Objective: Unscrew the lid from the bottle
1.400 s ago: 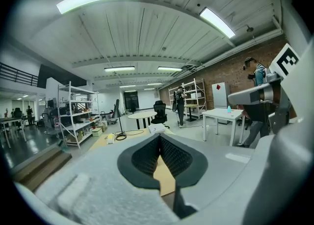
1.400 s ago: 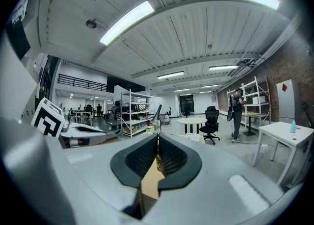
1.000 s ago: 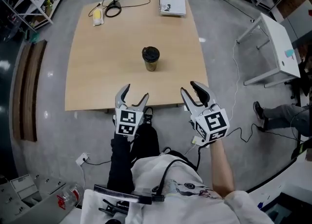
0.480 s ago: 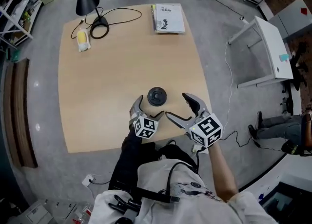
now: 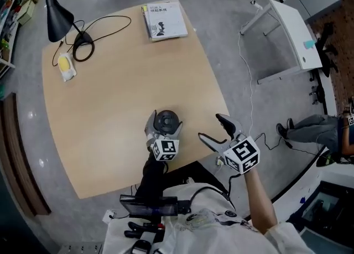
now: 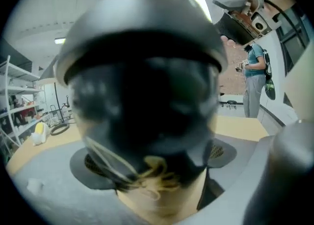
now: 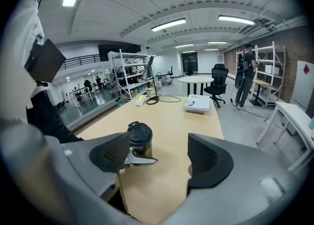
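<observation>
Wooden counter (image 5: 110, 109), open workshop. Bottle (image 7: 141, 146) stood near the front edge, lid (image 7: 139, 132) still on. Left tongs (image 5: 165, 124) straddled the bottle, jaws wide and just closing, pads apparently not yet pressing. Right tongs (image 5: 210, 127) hung nearby, parted, narrowing slightly, empty. Unscrewing not begun.

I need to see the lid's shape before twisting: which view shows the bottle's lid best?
The right gripper view: the lid sits sharp and side-on atop the bottle. The head view shows only its round top from above; the left gripper view has it too close and blurred.
</observation>
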Demonstrator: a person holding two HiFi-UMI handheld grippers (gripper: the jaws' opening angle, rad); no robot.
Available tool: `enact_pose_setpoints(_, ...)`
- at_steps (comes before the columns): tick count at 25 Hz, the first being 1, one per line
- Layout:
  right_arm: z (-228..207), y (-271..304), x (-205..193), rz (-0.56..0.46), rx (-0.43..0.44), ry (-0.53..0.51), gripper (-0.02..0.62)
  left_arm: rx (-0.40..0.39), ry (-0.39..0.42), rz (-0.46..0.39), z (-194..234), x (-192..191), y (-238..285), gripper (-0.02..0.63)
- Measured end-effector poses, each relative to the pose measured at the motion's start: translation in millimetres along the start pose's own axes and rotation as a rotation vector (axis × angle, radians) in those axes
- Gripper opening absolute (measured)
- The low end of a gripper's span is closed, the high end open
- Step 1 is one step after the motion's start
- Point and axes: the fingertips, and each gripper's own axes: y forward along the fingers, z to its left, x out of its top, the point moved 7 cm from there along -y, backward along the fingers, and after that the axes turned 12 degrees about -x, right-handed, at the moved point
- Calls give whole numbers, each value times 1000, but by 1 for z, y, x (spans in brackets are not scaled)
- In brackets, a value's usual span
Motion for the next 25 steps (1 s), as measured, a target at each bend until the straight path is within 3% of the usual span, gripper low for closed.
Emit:
enact_pose_setpoints(2, -2, 0, -6, 14, -3, 5, 371, -7, 21, 43, 2, 3, 4, 480)
enact_pose_setpoints(6, 0, 6, -12, 34, 19, 12, 365, -37, 16, 117, 5, 6, 10, 448)
enact_pose_setpoints(11, 10, 25, 5, 88, 203, 46, 360, -75, -30, 114, 4, 26, 8, 439)
enact_pose_setpoints(14, 16, 44, 43, 159, 269, -112, 365, -67, 19, 56, 1, 61, -4, 437)
enact_pose_setpoints(17, 36, 51, 89, 267, 368, -255, 426, -37, 94, 15, -5, 107, -24, 436)
enact_pose_setpoints(20, 60, 42, 121, 343, 406, -484, 449, 20, 129, -22, -10, 150, -43, 436)
enact_pose_setpoints(25, 81, 11, 151, 336, 466, -727, 425, 102, 151, -65, -9, 192, -72, 434)
